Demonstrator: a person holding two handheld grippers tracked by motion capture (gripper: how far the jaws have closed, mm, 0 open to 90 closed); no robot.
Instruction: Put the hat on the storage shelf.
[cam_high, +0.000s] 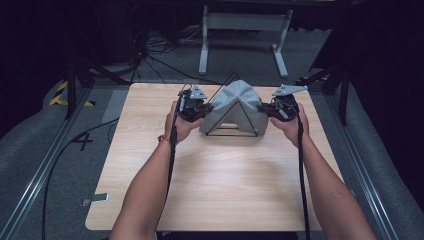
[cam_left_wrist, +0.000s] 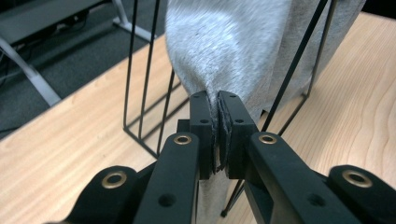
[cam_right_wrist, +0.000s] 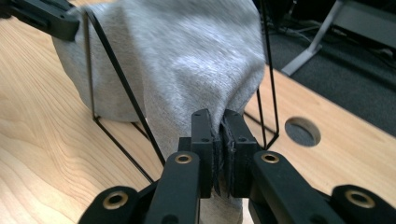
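Observation:
A grey cloth (cam_high: 235, 102) is draped over a black wire rack (cam_high: 231, 134) that stands at the far middle of the wooden table (cam_high: 215, 185). My left gripper (cam_high: 206, 109) is shut on the cloth's left edge, and the fabric (cam_left_wrist: 224, 46) is pinched between its pads. At the cloth's right edge my right gripper (cam_high: 261, 108) is shut on the fabric (cam_right_wrist: 187, 60) in the same way. In the left gripper view the rack's wires (cam_left_wrist: 140, 84) stand just behind the jaws. The right gripper view shows the rack (cam_right_wrist: 116, 79) under the cloth and the left gripper (cam_right_wrist: 44, 18) at top left.
A round cable hole (cam_right_wrist: 302, 131) is in the table near the right gripper. Beyond the table's far edge stand a grey metal frame (cam_high: 242, 35) and loose cables (cam_high: 150, 55) on the floor. Rails (cam_high: 45, 165) run along both sides.

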